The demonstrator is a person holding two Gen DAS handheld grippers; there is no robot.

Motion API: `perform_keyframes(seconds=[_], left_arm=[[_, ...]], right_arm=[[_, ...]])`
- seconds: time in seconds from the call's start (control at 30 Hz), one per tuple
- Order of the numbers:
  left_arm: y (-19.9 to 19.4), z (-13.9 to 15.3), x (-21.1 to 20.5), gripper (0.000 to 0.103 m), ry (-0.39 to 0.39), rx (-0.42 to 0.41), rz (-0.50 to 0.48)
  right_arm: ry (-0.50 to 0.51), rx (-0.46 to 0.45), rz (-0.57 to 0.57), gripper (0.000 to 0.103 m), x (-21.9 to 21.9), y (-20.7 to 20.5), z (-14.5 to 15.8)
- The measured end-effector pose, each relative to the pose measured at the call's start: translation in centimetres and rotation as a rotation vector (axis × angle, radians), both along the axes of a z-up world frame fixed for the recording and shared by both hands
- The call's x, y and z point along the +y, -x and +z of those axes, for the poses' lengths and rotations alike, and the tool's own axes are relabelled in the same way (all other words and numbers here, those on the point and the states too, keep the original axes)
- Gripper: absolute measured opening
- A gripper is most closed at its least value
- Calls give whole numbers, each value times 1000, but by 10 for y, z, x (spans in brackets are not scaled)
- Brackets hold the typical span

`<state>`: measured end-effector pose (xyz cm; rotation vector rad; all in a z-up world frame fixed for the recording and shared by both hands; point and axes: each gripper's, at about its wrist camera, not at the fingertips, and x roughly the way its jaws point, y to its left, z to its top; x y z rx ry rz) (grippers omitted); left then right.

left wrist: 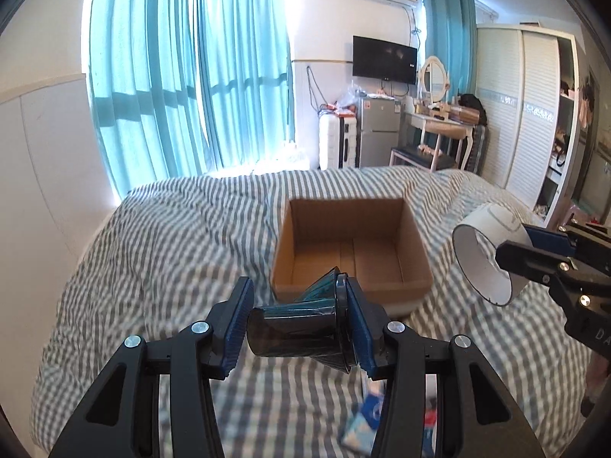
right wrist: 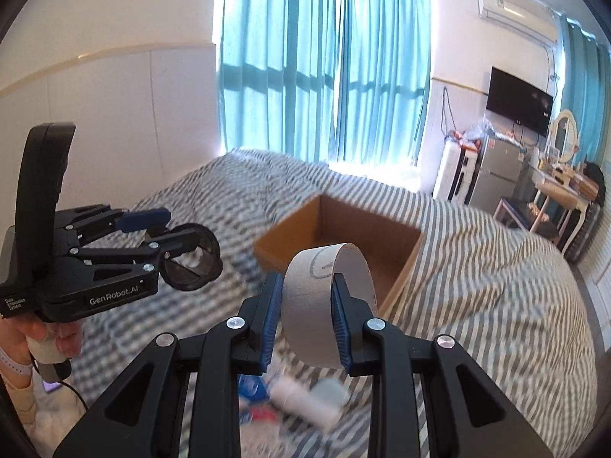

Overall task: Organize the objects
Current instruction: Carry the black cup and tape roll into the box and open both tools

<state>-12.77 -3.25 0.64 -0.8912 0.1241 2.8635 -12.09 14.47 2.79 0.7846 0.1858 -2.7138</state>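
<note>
My left gripper [left wrist: 296, 324] is shut on a dark translucent plastic funnel-shaped cup [left wrist: 301, 330], held sideways above the striped bed. The right wrist view shows that same left gripper [right wrist: 168, 229] at the left with the dark cup [right wrist: 194, 255] in it. My right gripper [right wrist: 307, 324] is shut on a white paper ring [right wrist: 324, 301], gripped across its band. From the left wrist view the ring [left wrist: 485, 252] hangs at the right in the right gripper [left wrist: 523, 248]. An open, empty cardboard box [left wrist: 351, 248] [right wrist: 343, 236] sits on the bed just beyond both grippers.
The bed carries a grey-and-white striped cover [left wrist: 172, 236]. Below the grippers lie blurred small items: a blue-and-white packet [left wrist: 366, 423], a white bottle [right wrist: 305, 400] and a red piece [right wrist: 263, 416]. A hand [right wrist: 42, 339] holds the left gripper. Curtains, a fridge and a dressing table stand behind.
</note>
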Motion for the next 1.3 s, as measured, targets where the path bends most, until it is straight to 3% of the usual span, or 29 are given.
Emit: perform_keyframes(seconds=[0.23, 0.43, 0.67, 0.8, 1.0, 1.17, 1.23, 1.3], left_arm=[[68, 30, 2, 49, -8, 17, -15], [131, 27, 17, 49, -13, 14, -30], [195, -27, 37, 49, 2, -73, -42], [219, -66, 43, 49, 3, -140, -53], [231, -105, 54, 49, 23, -212, -81], [226, -126, 56, 51, 56, -237, -76], [225, -128, 54, 51, 54, -247, -67], [223, -125, 52, 62, 24, -267, -76]], right_arm=[[36, 39, 10, 25, 1, 65, 37], [94, 32, 9, 25, 1, 130, 36], [209, -56, -19, 25, 20, 200, -14], [204, -117, -40, 25, 34, 226, -55], [187, -218, -69, 25, 45, 252, -109], [202, -261, -85, 26, 53, 253, -131], [194, -260, -104, 30, 56, 248, -132], [207, -243, -115, 43, 58, 240, -125]])
